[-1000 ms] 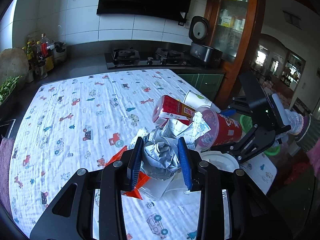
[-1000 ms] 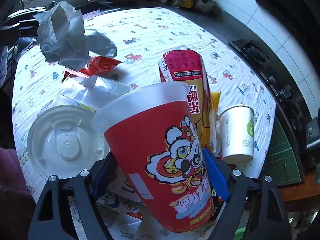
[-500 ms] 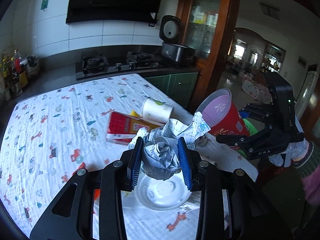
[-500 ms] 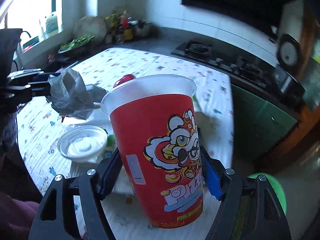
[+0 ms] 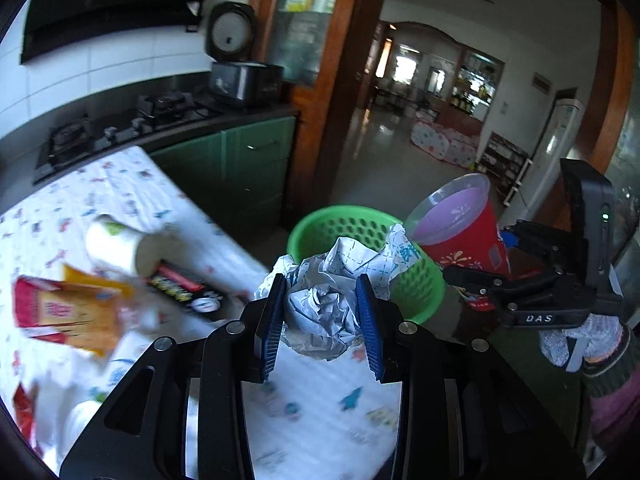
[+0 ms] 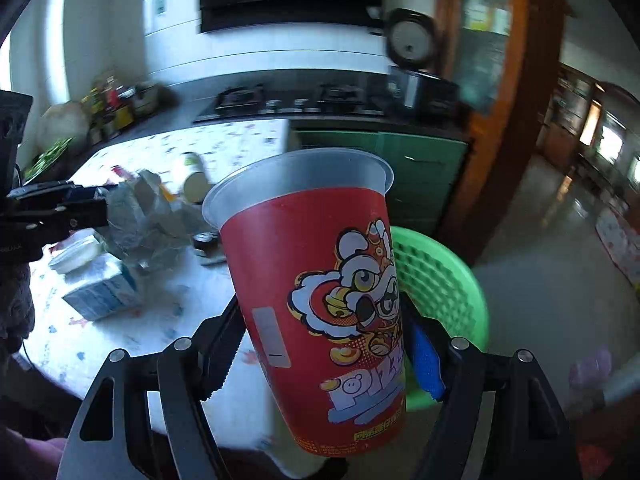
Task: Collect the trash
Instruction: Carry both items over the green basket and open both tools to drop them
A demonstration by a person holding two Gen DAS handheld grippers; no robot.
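Left of the green basket (image 5: 416, 280), several pieces of trash lie on the counter (image 5: 320, 392): a red and yellow carton (image 5: 60, 312), a white paper cup (image 5: 120, 244) on its side, and a dark wrapper (image 5: 180, 284). These are not collected yet. The left hand-held gripper (image 5: 320, 320) pinches a crumpled paper (image 5: 324, 312) at the counter edge, just in front of the basket. To the right of the basket, the right hand-held gripper (image 6: 324, 352) clamps a red cup (image 6: 320, 300), near the basket rim. I judge both pieces are about to be dropped in.
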